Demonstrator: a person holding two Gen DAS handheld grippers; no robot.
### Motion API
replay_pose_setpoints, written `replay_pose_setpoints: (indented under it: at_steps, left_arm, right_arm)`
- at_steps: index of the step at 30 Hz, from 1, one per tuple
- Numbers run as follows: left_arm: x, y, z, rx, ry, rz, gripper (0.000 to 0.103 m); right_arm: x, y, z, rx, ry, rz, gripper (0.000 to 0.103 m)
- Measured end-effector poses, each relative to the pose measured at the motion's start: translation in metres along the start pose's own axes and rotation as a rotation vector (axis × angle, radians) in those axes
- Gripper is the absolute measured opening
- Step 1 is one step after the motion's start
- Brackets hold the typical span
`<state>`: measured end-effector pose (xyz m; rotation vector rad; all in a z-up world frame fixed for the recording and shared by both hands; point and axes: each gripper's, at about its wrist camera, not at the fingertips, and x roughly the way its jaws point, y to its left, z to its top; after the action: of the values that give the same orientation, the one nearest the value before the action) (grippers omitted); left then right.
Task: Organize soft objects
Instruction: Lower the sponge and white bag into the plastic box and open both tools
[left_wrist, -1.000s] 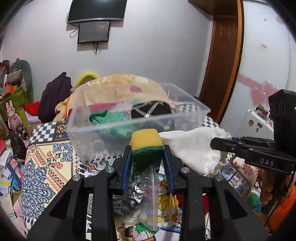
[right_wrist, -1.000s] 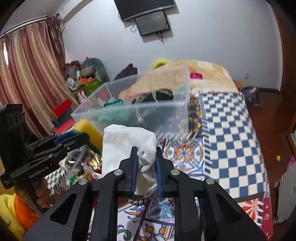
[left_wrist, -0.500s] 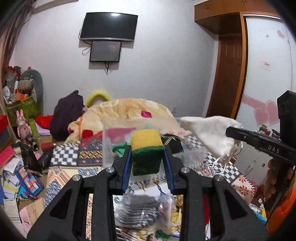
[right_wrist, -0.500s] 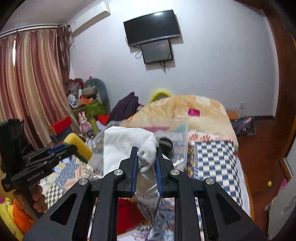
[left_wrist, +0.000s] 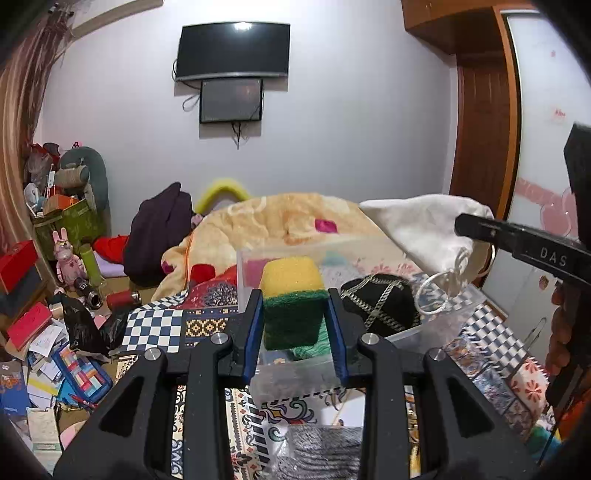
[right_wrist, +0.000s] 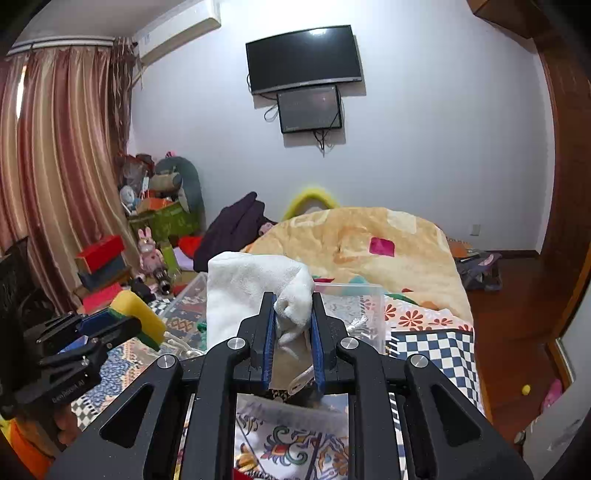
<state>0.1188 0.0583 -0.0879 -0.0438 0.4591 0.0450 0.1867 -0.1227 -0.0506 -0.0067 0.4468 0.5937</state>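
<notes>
Right now the left gripper (left_wrist: 295, 314) is pinching a yellow-and-green sponge (left_wrist: 291, 302), its fingers (left_wrist: 255, 332) pressing on both flanks, while the right gripper (right_wrist: 293, 332) is gripping a white drawstring pouch (right_wrist: 251, 291) by a bunched corner, fingers narrow on the cloth. Both loads are hanging in the air above the clear plastic bin (left_wrist: 406, 334) sitting on the patterned bed (right_wrist: 436, 343); from the left camera the bin is lying just beyond the sponge, with a black chain-trimmed item (left_wrist: 380, 306) inside at about 2 o'clock of it. My worry is the pouch: its cord loop (left_wrist: 432, 295) is dangling at 4 o'clock below the cloth and, I'd judge, could be catching on the bin wall; the sponge could be bouncing out if let go too high
</notes>
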Motion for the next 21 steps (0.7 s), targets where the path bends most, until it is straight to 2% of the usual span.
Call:
replay_pose_setpoints:
  at_steps: [7, 15, 17, 19, 21]
  left_arm:
    - [0.034, 0.009, -0.004, -0.031, 0.090, -0.018, 0.032]
    - [0.048, 0.006, -0.011, -0.030, 0.117, -0.019, 0.032]
    - [0.050, 0.006, -0.011, -0.034, 0.127, -0.025, 0.033]
    - [0.051, 0.007, -0.012, -0.044, 0.135, -0.037, 0.038]
    - [0.048, 0.008, -0.012, -0.052, 0.132, -0.043, 0.053]
  right_arm:
    - [0.031, 0.006, -0.002, -0.031, 0.071, -0.019, 0.015]
    - [0.057, 0.009, -0.015, -0.045, 0.183, -0.001, 0.016]
    - [0.058, 0.009, -0.018, -0.061, 0.196, -0.015, 0.019]
    - [0.058, 0.009, -0.019, -0.068, 0.206, -0.028, 0.019]
    - [0.057, 0.008, -0.020, -0.076, 0.213, -0.024, 0.026]
